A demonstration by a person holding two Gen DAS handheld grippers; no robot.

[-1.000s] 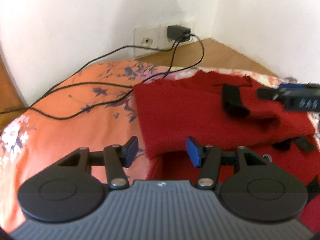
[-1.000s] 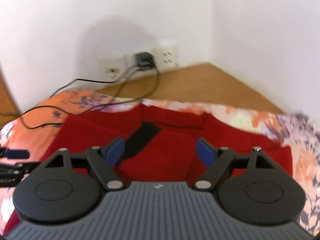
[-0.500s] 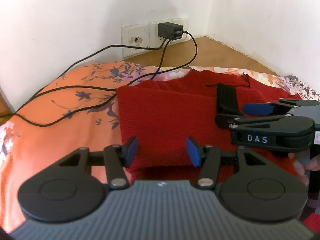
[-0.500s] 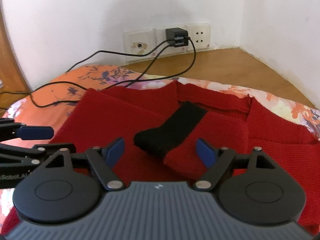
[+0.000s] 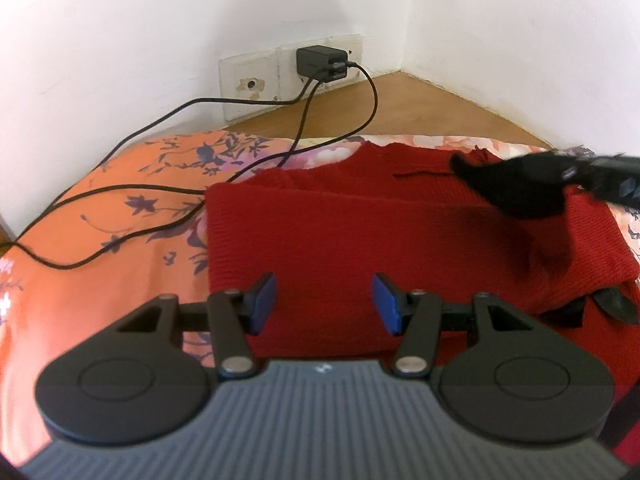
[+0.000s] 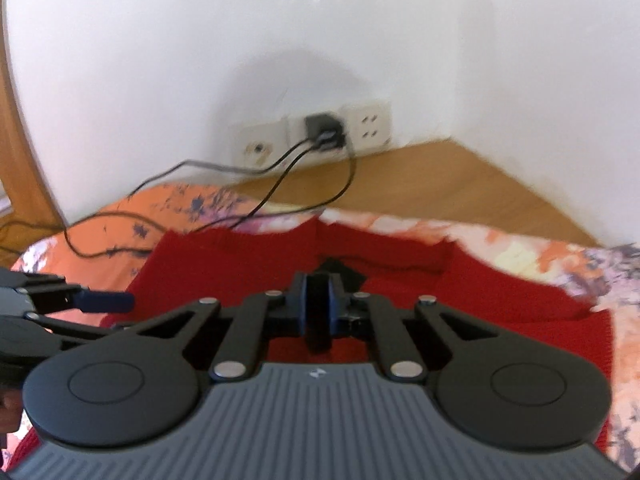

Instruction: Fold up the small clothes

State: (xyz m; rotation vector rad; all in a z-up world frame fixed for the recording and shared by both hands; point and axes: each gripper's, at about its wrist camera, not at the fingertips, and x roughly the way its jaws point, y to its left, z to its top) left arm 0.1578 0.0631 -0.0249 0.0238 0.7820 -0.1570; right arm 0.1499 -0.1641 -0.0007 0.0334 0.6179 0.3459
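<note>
A red knitted sweater [image 5: 360, 232] lies partly folded on an orange floral bedspread [image 5: 100, 240]. Its sleeve ends in a black cuff [image 5: 516, 192], which hangs lifted above the sweater's right side. My right gripper [image 6: 318, 308] is shut on that cuff, and black fabric [image 6: 340, 270] shows between and just beyond its blue pads. In the left wrist view it enters blurred from the right edge. My left gripper [image 5: 324, 304] is open, low over the near edge of the folded left part, with nothing pinched. It also shows at the left [image 6: 80, 300] in the right wrist view.
Black cables [image 5: 132, 200] run from a charger [image 5: 320, 64] in the wall sockets across the bedspread's left side to the sweater's far edge. A wooden ledge [image 5: 420, 104] runs between the bed and the white corner walls. A wooden frame [image 6: 24, 140] stands at the left.
My right gripper has closed on the black cuff and raised it off the sweater. My left gripper has slid further over the sweater, still open.
</note>
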